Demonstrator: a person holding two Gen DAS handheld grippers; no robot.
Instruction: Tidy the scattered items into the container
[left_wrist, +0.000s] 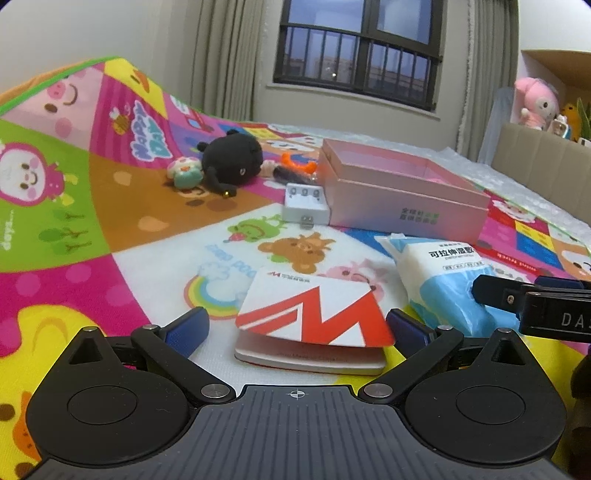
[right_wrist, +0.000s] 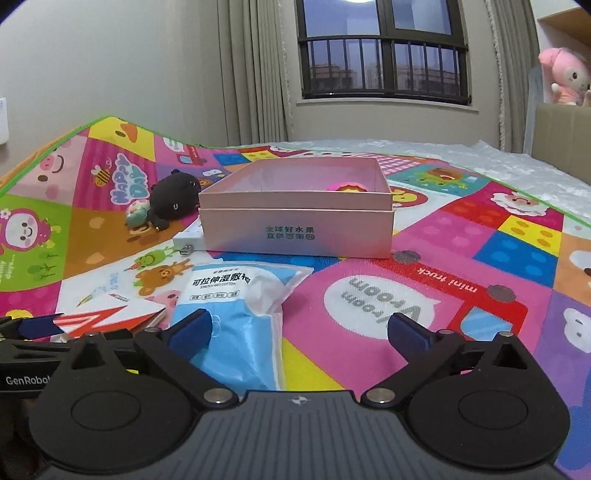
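An open pink box stands on the play mat, with a pink round toy inside. My right gripper is open; its left finger rests over the near end of a blue-white wet cotton pack. In the left wrist view my left gripper is open around a red-and-white booklet, with no pad pressing on it. Left of the box lie a black plush, a small mint plush, an orange item and a white charger.
The mat covers a bed and rises in a fold at the far left. Behind it are a wall, curtains and a barred window. At the far right a pink plush sits on a beige headboard ledge. The right gripper's finger reaches across the pack.
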